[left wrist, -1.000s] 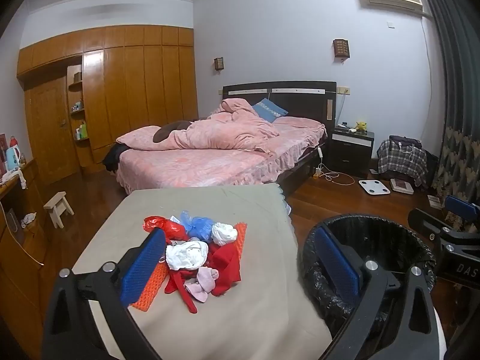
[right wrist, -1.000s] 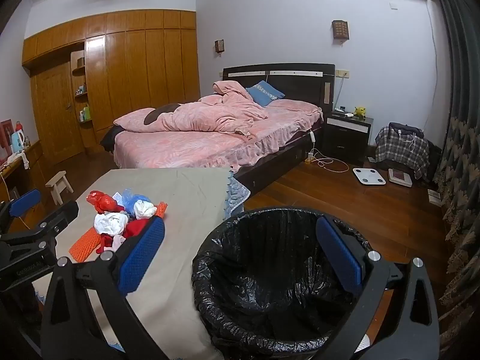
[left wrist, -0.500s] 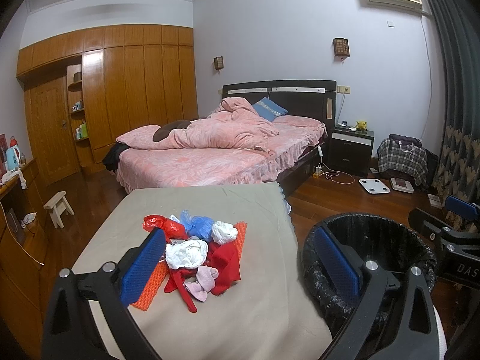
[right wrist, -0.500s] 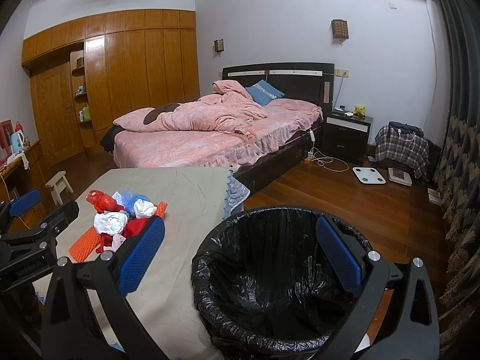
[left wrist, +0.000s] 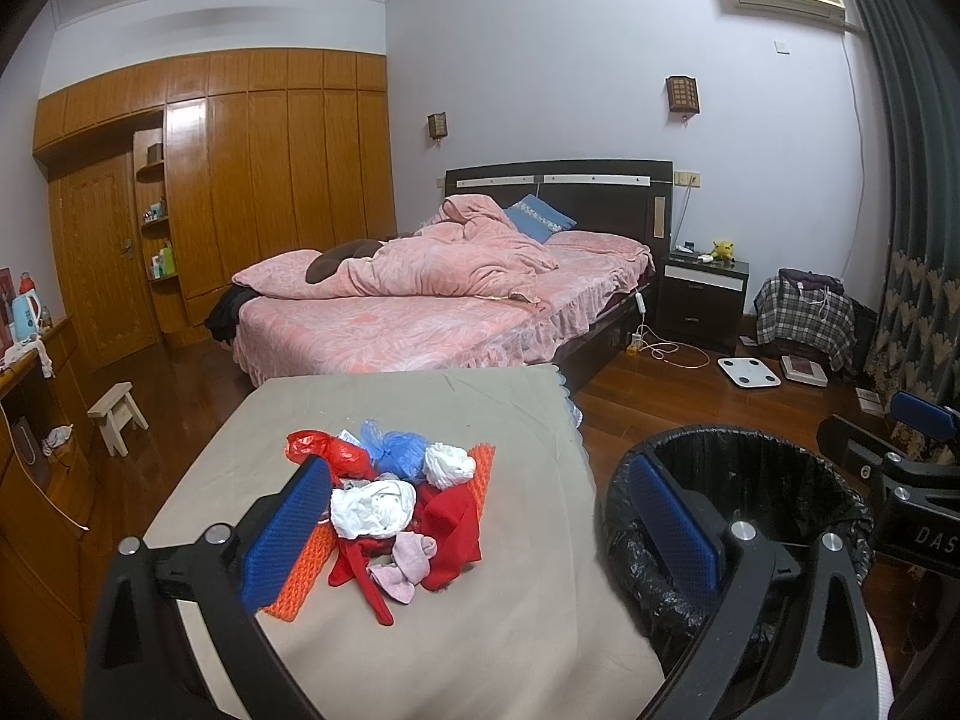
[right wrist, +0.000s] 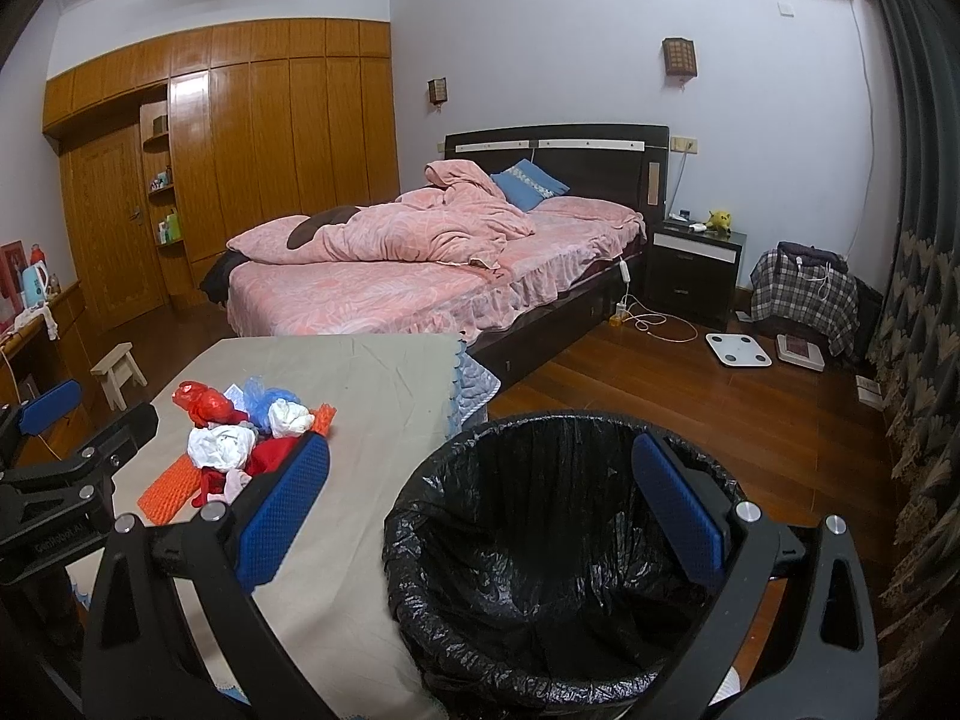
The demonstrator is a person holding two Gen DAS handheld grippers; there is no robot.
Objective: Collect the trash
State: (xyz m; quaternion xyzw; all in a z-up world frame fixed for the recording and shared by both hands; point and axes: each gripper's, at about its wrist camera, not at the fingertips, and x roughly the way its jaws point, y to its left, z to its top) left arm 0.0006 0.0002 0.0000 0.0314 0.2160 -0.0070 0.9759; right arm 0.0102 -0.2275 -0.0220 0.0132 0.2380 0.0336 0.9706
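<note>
**Item: loose trash pile, uncollected**

Trash pile [left wrist: 396, 504] lies mid-table [left wrist: 492, 648], beside the lined bin [right wrist: 540, 570]. Crumpled bags and fabric scraps: probably light, soft, compressible; pinch a bunched crown. Left gripper [left wrist: 480, 534] and right gripper [right wrist: 480, 510]: both spread wide, empty.

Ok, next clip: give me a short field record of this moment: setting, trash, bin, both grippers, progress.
setting: bedroom, table covered with a beige cloth
trash: pile of crumpled red, blue and white bags, an orange mesh piece and red and pink scraps, on the table
bin: black-lined trash bin beside the table, nothing visible inside
left gripper: open, empty, aimed toward the pile
right gripper: open, empty, above the bin
progress: nothing picked up yet
</note>
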